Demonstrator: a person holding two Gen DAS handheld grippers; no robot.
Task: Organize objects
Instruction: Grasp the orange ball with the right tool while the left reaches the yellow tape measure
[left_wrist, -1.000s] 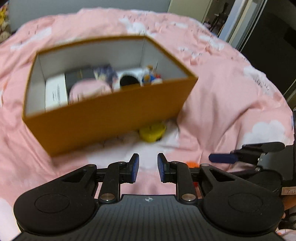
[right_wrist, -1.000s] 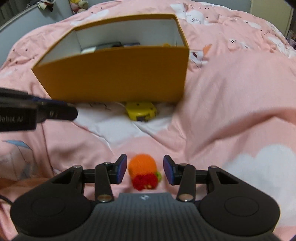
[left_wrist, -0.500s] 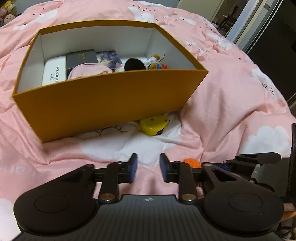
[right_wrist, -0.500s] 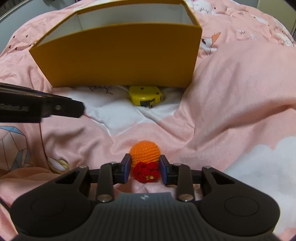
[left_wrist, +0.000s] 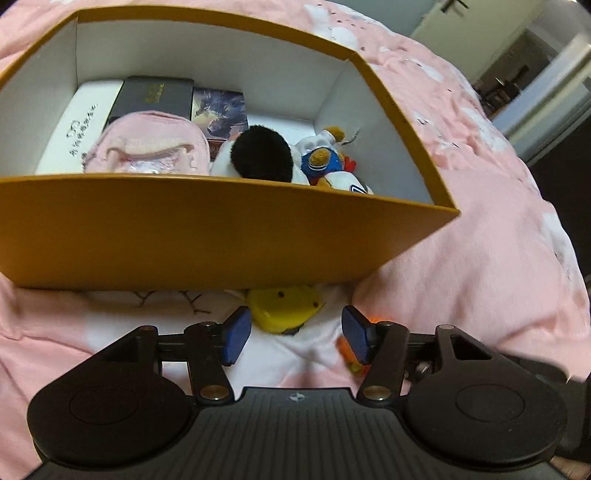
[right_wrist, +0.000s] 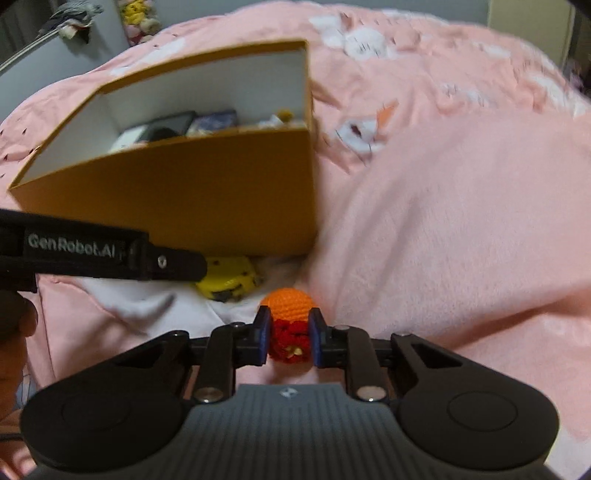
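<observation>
Now the right tool (right_wrist: 287, 338) is squeezed onto the little orange ball (right_wrist: 289, 303) just above the bed (right_wrist: 461, 229), so lift it high over the box (right_wrist: 207, 192) wall before letting go, while the left tool (left_wrist: 295, 338) hangs wide open, holding nothing, by the yellow toy (left_wrist: 282, 308).

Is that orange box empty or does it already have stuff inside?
Not empty. The orange box holds a pink pouch, boxed items and plush toys.
</observation>
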